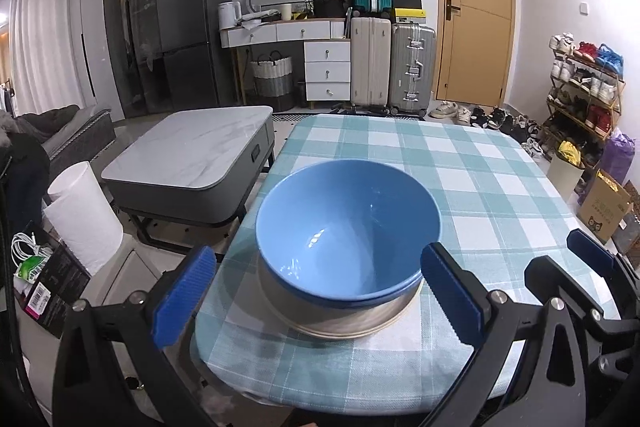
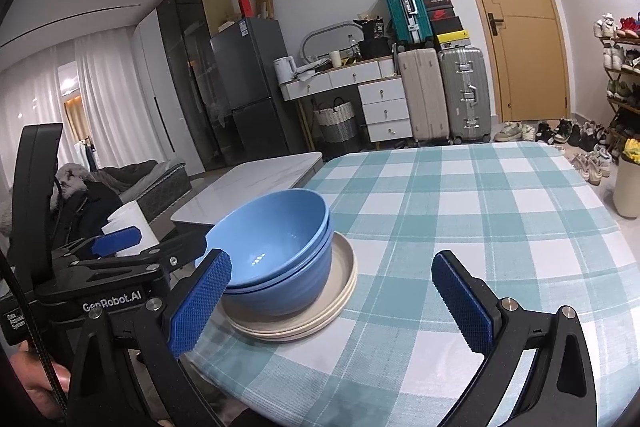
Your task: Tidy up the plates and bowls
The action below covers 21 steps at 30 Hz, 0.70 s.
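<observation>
Left wrist view: left gripper [image 1: 316, 291] spread wide, nothing pinched, fingers flanking the stack without clearly touching it. Directly ahead between the blue pads, blue bowls [image 1: 348, 231] nested on beige plates [image 1: 348, 325], all sitting near the close edge of the checked tablecloth [image 1: 480, 179]. Off to the right, part of the right gripper [image 1: 576, 259], also parted and empty. Beyond the left finger, off the table, a paper towel roll [image 1: 84, 215] and a marble-topped coffee table [image 1: 196, 151].

Right wrist view: right gripper [image 2: 332, 303] spread wide too, holding nothing. Stack ahead and left of centre, just beyond the left pad [image 2: 200, 303] — whether pad and bowl touch cannot be told. Bare cloth between the fingers and ahead of the right one. Left gripper [image 2: 160, 247] seen farther left, beside the bowls, open.

Handling, as a judgement: bowls and plates look like glazed ceramic or hard melamine — rigid, smooth, likely slippery under the pads, and chippable if knocked. Moderately heavy as a full stack; probably best taken one piece at a time by pinching the rim wall, pad inside and pad outside. Plate rims low and thin, so a shallow edge grip needed.

Count: two blue bowls by the doubled rims, two beige plates, possibly a third hidden beneath.
</observation>
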Each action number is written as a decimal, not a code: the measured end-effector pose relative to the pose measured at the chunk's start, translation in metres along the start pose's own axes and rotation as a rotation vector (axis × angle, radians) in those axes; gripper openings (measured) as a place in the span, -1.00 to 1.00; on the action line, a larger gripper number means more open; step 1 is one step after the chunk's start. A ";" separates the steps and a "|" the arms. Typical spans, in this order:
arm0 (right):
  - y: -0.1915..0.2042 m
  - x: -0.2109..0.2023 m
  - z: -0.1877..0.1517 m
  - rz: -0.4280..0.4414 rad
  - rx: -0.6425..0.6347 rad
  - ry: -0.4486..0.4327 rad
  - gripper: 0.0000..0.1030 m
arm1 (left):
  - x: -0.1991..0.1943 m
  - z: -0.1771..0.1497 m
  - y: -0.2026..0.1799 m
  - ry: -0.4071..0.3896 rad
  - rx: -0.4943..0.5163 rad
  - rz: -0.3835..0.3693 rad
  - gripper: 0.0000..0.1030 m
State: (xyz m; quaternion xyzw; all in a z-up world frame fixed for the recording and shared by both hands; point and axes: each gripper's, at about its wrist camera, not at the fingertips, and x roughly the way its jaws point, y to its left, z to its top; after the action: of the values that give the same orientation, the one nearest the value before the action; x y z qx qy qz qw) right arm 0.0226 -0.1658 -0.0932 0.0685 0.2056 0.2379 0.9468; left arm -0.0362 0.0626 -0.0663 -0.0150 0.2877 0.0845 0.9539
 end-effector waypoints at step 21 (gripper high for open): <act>-0.002 0.000 -0.001 -0.001 0.006 0.008 0.98 | 0.001 -0.003 -0.006 0.009 0.000 -0.070 1.00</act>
State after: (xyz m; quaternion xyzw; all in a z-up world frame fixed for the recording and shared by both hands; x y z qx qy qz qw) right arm 0.0229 -0.1671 -0.0950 0.0704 0.2099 0.2370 0.9459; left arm -0.0362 0.0566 -0.0699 -0.0252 0.2914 0.0511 0.9549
